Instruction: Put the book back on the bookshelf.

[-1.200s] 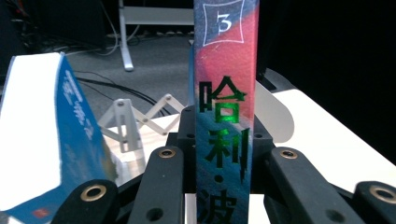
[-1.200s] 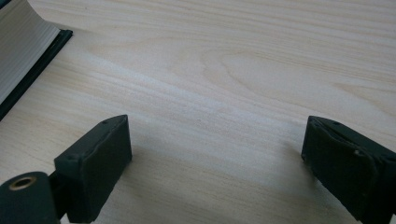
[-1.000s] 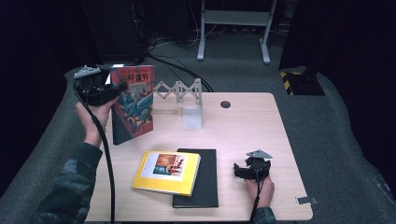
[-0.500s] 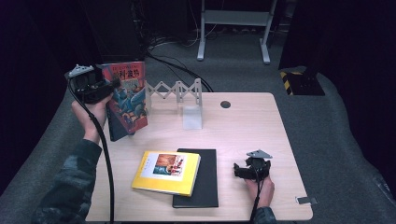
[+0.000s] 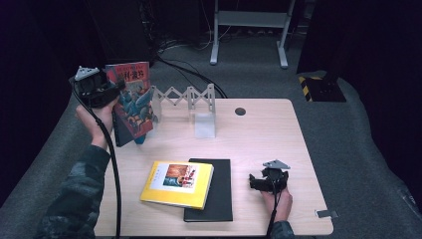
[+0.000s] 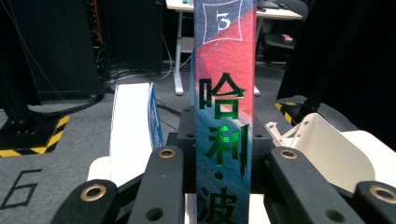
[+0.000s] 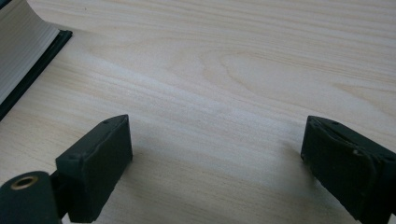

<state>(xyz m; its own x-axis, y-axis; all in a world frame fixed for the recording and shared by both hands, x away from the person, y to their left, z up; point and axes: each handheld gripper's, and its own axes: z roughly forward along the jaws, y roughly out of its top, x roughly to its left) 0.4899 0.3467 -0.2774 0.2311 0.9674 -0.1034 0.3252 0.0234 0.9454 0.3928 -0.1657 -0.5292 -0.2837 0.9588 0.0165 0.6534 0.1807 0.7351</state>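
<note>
Dark carpet surrounds the table [image 5: 259, 134]. A red-blue book [image 5: 130, 102] is clamped upright in the left tongs [image 5: 107, 92], seemingly bound for the rack [image 5: 186, 102] beside them. The right tongs [image 7: 215, 163] are held apart, idle.

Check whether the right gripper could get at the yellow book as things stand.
Probably yes: the right gripper rests open on the table, bare tabletop before it, and the yellow book lies uncovered on the black book just beside it.
</note>
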